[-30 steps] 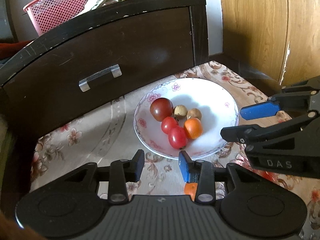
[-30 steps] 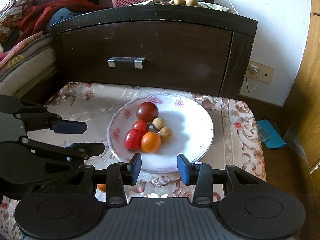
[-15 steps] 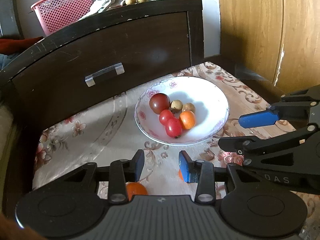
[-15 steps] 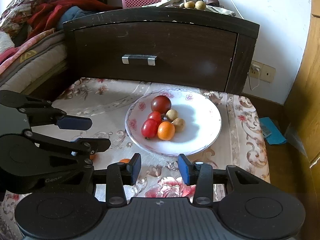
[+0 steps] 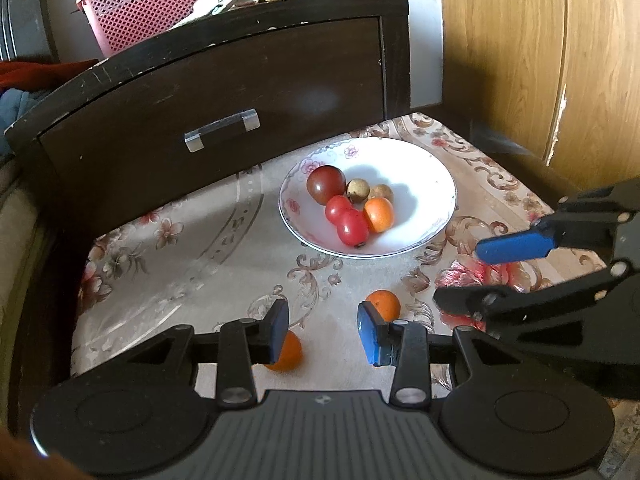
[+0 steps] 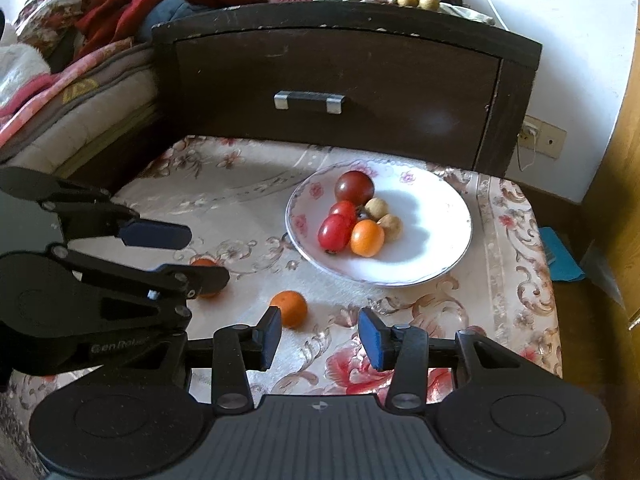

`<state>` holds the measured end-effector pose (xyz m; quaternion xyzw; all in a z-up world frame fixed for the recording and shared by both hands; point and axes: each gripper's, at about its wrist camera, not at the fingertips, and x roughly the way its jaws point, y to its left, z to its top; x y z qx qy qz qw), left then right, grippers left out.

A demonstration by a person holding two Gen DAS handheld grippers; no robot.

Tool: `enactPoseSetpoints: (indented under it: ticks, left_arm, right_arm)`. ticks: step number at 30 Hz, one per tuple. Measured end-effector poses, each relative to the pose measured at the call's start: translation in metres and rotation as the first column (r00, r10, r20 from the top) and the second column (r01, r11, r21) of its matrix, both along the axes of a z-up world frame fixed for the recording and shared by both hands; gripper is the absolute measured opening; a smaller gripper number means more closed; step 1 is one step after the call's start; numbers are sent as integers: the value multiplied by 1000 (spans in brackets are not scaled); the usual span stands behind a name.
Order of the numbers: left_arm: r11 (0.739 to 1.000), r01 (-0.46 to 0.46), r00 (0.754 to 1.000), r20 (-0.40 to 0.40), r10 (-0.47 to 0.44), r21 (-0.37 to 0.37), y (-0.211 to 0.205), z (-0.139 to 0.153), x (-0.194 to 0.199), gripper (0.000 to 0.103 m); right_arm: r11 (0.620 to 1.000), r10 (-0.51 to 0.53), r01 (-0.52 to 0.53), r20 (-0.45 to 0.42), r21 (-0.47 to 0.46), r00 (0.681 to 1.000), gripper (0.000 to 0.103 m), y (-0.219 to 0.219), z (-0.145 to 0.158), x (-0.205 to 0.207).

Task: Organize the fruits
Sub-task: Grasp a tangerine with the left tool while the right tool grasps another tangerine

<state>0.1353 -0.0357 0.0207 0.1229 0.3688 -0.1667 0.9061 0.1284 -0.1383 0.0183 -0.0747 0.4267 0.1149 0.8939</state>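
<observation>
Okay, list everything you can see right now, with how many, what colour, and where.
White floral-rimmed plate: one, on the floral tablecloth, in front of the drawer.
Fruits in plate: one dark red tomato, two small red tomatoes, one orange fruit, two small tan round fruits.
Loose orange fruits: two, on the cloth; one near the right claw, one by the left claw.
Dark wooden drawer unit: one, with a metal handle, behind the plate.
Pink plastic basket: one, on top of the unit.
Left claw: open.
Right claw: open.
</observation>
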Motion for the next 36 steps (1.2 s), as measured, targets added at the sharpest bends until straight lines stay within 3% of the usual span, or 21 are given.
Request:
enactPoseSetpoints:
  ticks: [36]
  left_arm:
    - [1000, -11, 996, -88, 13, 19, 23, -32, 4, 47]
  right_arm:
    - [999, 46, -47, -86, -11, 995, 39, 10, -28, 12]
